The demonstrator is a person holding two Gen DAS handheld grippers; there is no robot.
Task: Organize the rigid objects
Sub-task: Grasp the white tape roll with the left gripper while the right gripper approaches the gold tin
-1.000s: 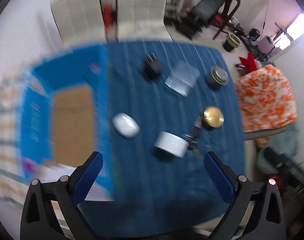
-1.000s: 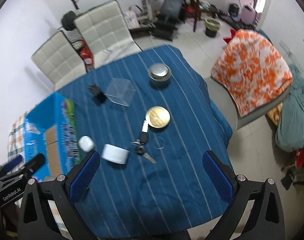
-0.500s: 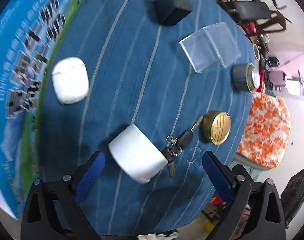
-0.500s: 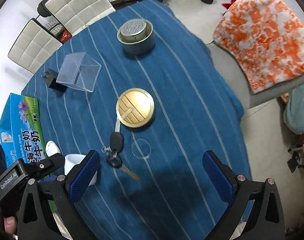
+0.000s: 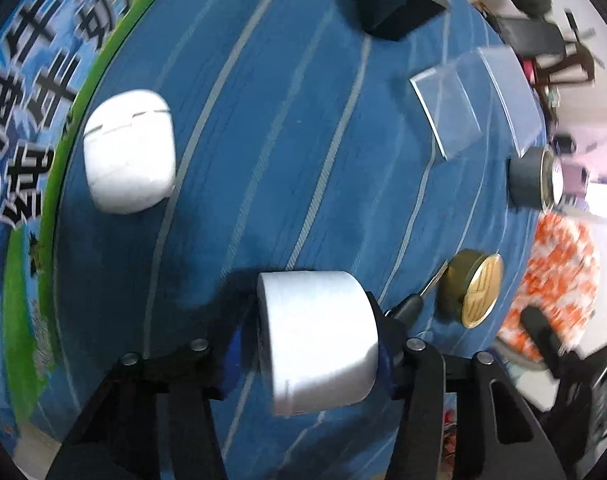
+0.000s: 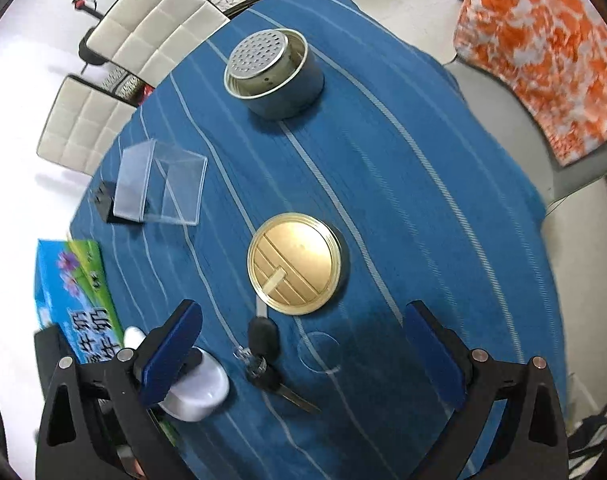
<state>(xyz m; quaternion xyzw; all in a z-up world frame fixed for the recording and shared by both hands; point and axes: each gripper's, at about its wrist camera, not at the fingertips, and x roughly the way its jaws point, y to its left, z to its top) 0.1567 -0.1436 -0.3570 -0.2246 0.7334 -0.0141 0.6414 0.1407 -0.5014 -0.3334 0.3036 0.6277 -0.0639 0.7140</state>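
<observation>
Down low over the bench [image 5: 303, 128], the left gripper [image 5: 317, 344] has closed its two fingers on a white cup [image 5: 317, 338], one pad against each side of its wall. The cup lies on its side between the pads, at 6 o'clock in the left wrist view. In the right wrist view the same cup [image 6: 197, 392] shows at 8 o'clock, partly behind the right gripper's left finger [image 6: 171, 354].

A white earbud case [image 5: 129, 152] sits at 10 o'clock in the left view, just beside a blue printed carton [image 5: 19, 120]. A black charger [image 5: 395, 0] lies at 1 o'clock, with a clear plastic box [image 5: 471, 96] near it. A grey tin [image 5: 533, 178] stands at 3 o'clock and a gold tin [image 5: 473, 286] at 4 o'clock.

The right gripper [image 6: 303, 364] hangs wide open above the blue striped cloth [image 6: 403, 208], holding nothing. Between its fingers lies a bunch of keys [image 6: 265, 354], with the black key's blade touching the gold tin [image 6: 294, 263] at the view's centre. The grey tin [image 6: 275, 74], with a perforated metal insert, stands at 12 o'clock. The clear box [image 6: 159, 182] rests at 10 o'clock, the charger [image 6: 103, 200] just behind it. Two white padded chairs [image 6: 151, 28] stand beyond the bench at 11 o'clock.
</observation>
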